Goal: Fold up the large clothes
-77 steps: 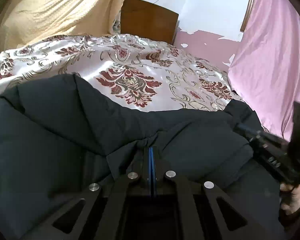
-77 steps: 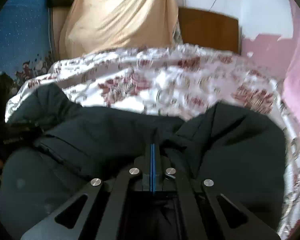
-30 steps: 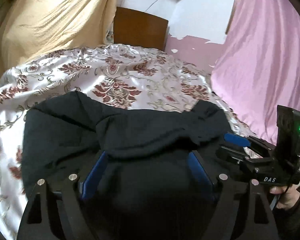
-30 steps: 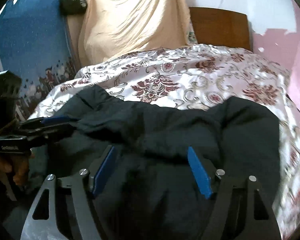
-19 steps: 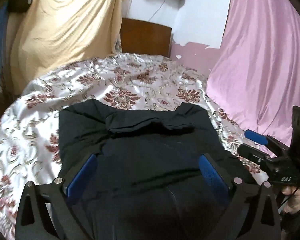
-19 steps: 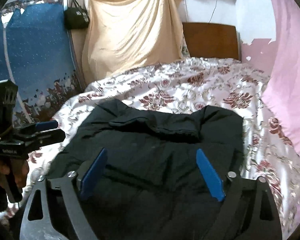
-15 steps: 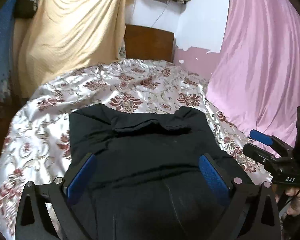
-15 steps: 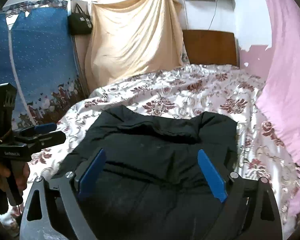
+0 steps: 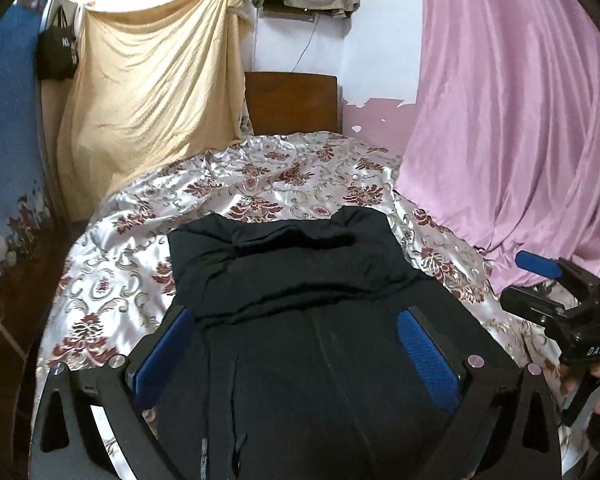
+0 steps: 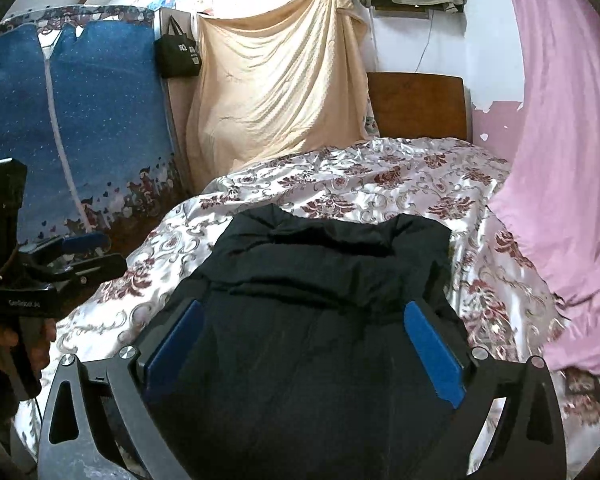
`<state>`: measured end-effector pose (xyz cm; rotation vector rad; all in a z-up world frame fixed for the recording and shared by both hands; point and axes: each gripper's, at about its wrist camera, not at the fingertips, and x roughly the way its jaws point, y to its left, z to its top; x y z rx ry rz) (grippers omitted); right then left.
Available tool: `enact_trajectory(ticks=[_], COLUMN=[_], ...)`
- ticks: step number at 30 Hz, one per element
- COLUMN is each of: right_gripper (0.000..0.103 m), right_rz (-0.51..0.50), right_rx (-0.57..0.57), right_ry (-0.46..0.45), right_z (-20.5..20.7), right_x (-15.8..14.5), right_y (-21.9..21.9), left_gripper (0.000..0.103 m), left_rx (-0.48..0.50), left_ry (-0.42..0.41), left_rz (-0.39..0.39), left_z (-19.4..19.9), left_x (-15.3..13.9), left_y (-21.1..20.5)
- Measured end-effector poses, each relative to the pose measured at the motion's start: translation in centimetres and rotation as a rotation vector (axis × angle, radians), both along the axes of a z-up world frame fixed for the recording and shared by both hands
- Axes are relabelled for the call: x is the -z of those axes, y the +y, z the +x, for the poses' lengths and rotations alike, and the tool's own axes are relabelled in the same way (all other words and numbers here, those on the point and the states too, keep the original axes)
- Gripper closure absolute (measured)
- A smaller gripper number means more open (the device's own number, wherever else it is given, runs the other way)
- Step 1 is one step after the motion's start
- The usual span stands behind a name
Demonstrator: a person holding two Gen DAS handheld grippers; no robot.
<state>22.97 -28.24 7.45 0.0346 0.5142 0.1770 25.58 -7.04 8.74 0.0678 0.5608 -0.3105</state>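
My left gripper (image 9: 296,344) and right gripper (image 10: 300,340) both spread wide, right just opening, empty. Black coat (image 9: 300,280) folded, bulge at 12 o'clock; puffy layer may spring open.

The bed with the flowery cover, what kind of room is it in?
Most likely a bedroom in a home. A bed with a flowery satin cover fills the room, a wooden headboard stands against the wall, and cloths hang around it: a pink curtain and a beige sheet. A black garment lies on the bed.
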Motion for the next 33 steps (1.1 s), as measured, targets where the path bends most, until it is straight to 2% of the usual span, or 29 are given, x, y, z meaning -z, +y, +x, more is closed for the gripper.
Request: enact_trajectory(ticks=[8, 15, 22, 33], right_gripper=[0.004, 0.004, 0.004, 0.004], right_rz=[-0.032, -0.096, -0.18, -0.185], right_rx=[0.011, 0.072, 0.078, 0.067], right_ry=[-0.001, 0.053, 0.077, 0.112], right_z=[-5.7, -9.3, -11.2, -12.7], right_x=[-0.5, -0.3, -0.1, 1.3], right_y=[0.3, 0.9, 2.0, 2.4], left_gripper=[0.0, 0.0, 0.0, 0.0], left_rx=[0.004, -0.004, -0.021, -0.03], left_ry=[-0.026, 0.004, 0.058, 0.101], left_rz=[0.016, 0.034, 0.043, 0.073], left_z=[-5.5, -8.7, -10.5, -12.6], left_x=[0.0, 2.2, 4.6, 6.6], left_y=[-0.3, 0.9, 2.6, 3.1])
